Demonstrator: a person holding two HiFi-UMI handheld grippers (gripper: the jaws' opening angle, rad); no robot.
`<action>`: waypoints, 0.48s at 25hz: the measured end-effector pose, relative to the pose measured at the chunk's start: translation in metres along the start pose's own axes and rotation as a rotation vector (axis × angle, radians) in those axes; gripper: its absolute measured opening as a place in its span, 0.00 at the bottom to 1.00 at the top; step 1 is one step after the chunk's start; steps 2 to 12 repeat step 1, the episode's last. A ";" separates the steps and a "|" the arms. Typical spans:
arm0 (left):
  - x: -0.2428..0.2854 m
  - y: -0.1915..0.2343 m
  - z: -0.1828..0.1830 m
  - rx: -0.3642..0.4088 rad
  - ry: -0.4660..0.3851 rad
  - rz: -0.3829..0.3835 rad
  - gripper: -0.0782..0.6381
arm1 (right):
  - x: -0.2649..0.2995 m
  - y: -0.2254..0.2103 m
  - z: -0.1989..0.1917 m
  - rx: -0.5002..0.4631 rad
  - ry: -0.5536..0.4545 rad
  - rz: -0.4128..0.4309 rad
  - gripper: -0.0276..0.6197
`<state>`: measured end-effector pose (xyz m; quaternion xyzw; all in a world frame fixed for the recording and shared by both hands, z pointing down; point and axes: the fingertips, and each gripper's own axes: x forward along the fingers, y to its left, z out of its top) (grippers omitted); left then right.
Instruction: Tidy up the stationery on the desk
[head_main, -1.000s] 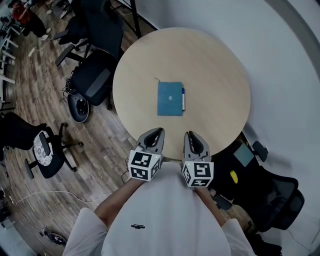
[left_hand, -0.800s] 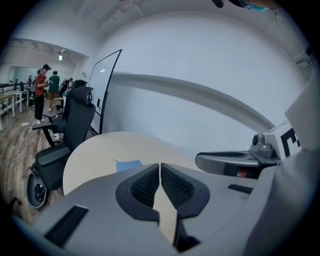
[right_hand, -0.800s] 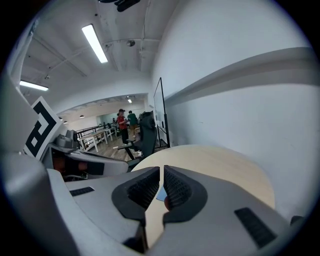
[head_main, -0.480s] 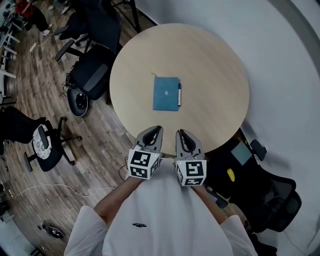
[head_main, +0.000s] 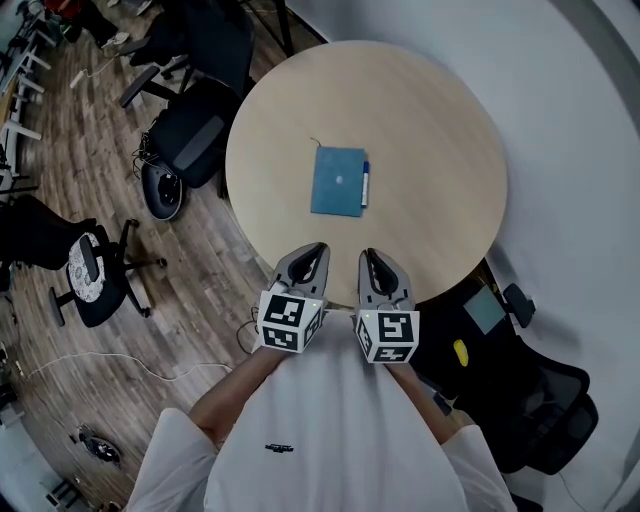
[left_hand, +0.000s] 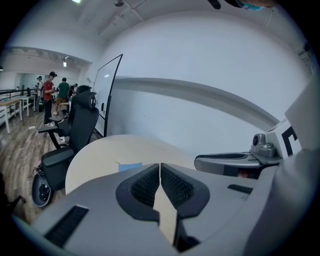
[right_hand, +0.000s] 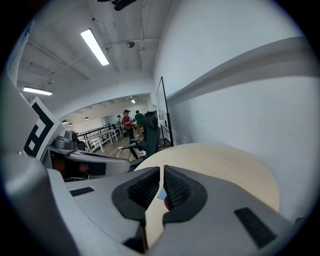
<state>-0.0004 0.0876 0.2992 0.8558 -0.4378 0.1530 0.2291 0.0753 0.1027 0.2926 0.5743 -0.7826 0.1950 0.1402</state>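
Observation:
A blue notebook (head_main: 338, 181) lies closed in the middle of the round wooden table (head_main: 430, 120). A blue-capped pen (head_main: 365, 184) lies along its right edge. My left gripper (head_main: 316, 250) and right gripper (head_main: 370, 254) hover side by side over the table's near edge, both short of the notebook. Both are shut with nothing between the pads. In the left gripper view the jaws (left_hand: 160, 167) meet, and the notebook (left_hand: 130, 166) shows just beyond them. In the right gripper view the jaws (right_hand: 161, 172) stand together, with a sliver of the notebook (right_hand: 162, 193) behind.
Black office chairs (head_main: 190, 150) stand left of the table, another chair (head_main: 90, 290) further out on the wood floor. A black chair (head_main: 545, 400) sits at the lower right. A white wall curves behind the table. People (left_hand: 50, 92) stand far off down the room.
The two grippers have drawn a little closer to each other and stay at the table's near edge. The notebook and pen lie where they were.

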 end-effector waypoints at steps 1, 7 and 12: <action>0.001 0.000 0.000 0.001 0.000 0.003 0.15 | 0.000 -0.001 0.000 -0.001 -0.001 0.000 0.12; 0.001 0.000 0.000 0.001 0.000 0.003 0.15 | 0.000 -0.001 0.000 -0.001 -0.001 0.000 0.12; 0.001 0.000 0.000 0.001 0.000 0.003 0.15 | 0.000 -0.001 0.000 -0.001 -0.001 0.000 0.12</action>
